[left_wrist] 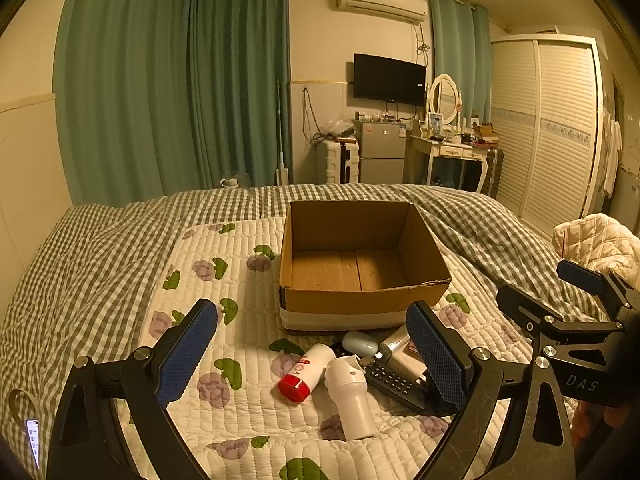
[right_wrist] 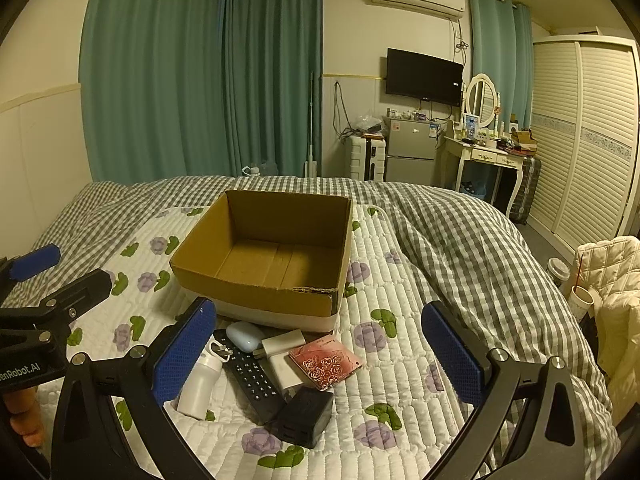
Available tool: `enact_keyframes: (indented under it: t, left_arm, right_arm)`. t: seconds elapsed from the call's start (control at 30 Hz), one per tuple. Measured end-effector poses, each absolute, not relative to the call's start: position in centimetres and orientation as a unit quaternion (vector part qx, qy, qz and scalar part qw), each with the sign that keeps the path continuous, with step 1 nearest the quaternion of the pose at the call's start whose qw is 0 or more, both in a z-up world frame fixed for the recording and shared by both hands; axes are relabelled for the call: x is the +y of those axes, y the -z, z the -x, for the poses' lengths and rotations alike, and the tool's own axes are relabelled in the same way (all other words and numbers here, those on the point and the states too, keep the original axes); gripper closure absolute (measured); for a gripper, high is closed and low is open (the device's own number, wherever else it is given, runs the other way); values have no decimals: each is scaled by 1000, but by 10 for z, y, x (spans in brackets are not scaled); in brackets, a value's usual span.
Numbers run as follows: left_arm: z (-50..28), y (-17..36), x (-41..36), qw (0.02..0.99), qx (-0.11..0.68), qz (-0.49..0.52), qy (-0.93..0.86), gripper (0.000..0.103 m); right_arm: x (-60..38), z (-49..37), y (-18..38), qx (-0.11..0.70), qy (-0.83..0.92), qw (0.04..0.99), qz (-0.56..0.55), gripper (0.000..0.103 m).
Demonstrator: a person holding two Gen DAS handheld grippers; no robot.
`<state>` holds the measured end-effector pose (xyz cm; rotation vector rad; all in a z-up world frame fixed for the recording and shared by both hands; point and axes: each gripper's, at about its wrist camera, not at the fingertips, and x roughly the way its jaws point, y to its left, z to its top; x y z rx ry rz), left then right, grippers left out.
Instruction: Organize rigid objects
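Observation:
An empty cardboard box stands on the bed's white floral quilt. In front of it lies a pile: a red-capped white bottle, a white bottle, a black remote, a pale blue case, a white charger, a pink rose-patterned card case and a black adapter. My left gripper is open above the bottles. My right gripper is open above the pile. Both are empty.
A checked duvet covers the rest of the bed. A cream quilted jacket and cups sit at the right. A phone lies at the left. Curtains, fridge, dresser and wardrobe stand beyond the bed.

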<state>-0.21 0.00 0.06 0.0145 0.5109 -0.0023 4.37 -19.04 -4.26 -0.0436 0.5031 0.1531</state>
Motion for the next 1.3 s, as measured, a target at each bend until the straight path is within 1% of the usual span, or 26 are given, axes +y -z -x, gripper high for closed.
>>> enact_keyframes:
  t: [1.3]
  left_arm:
    - [4,-3,0,969,246,-7,5,6]
  right_arm:
    - [-187,-41,43,251,-81,964,23,0]
